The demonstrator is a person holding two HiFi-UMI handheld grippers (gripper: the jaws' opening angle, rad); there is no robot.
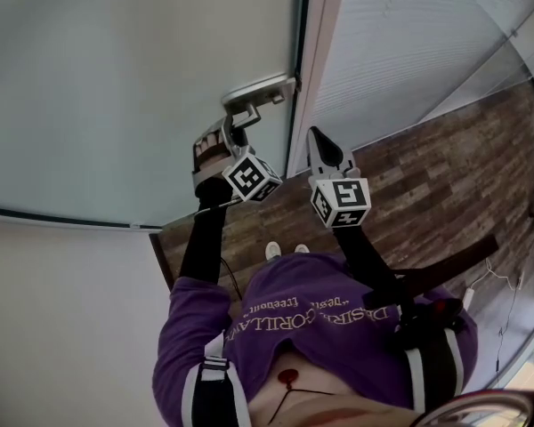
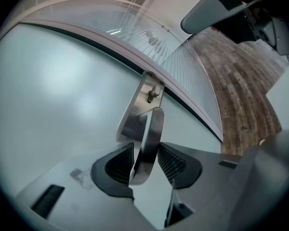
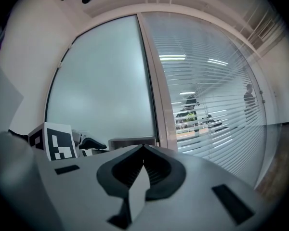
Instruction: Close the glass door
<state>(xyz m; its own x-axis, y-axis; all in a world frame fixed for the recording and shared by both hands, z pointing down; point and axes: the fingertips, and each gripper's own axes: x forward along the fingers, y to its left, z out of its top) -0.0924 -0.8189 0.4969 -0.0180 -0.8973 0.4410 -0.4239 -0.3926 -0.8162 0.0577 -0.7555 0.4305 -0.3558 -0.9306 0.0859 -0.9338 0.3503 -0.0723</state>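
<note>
The frosted glass door [image 1: 116, 78] fills the left of the head view, its edge against the pale door frame [image 1: 316, 52]. A metal lever handle [image 1: 258, 92] sits at that edge. My left gripper [image 1: 234, 133] reaches up to it. In the left gripper view the lever [image 2: 151, 124] runs down between the two pads, which close on it from both sides. My right gripper [image 1: 317, 139] hangs beside the frame, right of the handle, its jaws together and holding nothing [image 3: 143, 149]. The right gripper view shows the door [image 3: 106, 81] and the left gripper's marker cube [image 3: 55, 141].
A glass wall with horizontal blinds [image 1: 409, 43] runs right of the frame; people [image 3: 190, 107] show dimly behind it. Wood-plank floor [image 1: 427, 176] lies below. A white wall [image 1: 53, 310] adjoins the door on the left.
</note>
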